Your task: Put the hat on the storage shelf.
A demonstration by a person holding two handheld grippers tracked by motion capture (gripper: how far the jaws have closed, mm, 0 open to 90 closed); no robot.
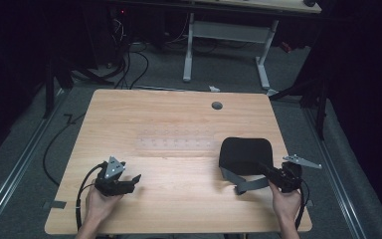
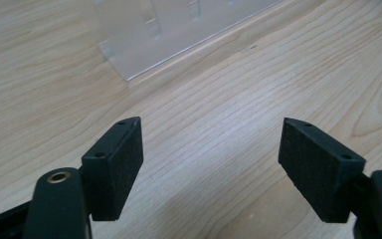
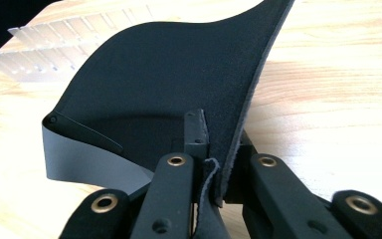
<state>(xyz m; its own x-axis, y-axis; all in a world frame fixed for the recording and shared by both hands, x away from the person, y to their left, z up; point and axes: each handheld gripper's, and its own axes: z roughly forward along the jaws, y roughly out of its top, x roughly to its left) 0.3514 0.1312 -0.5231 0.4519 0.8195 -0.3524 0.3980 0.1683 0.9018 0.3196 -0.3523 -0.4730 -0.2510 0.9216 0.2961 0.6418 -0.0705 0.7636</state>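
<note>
The right tongs (image 3: 214,164) are squeezed tight on the edge of the black pad (image 1: 244,152), which lies on the right side of the desk (image 1: 179,199) with a grey strap (image 1: 239,181) on it, while the left tongs (image 2: 211,164) hang open over bare wood, holding nothing.

A wooden table (image 1: 179,199) carries a clear plastic rack (image 1: 175,143) and a black pad (image 1: 243,152).

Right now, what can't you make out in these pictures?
- Black pad: its far edge is cut off by the top of the right gripper view.
- Clear rack: in the high view, too faint to count slots; cut off in the left gripper view.
- Right gripper: in the high view, the pad and grey strap hide its jaws.
</note>
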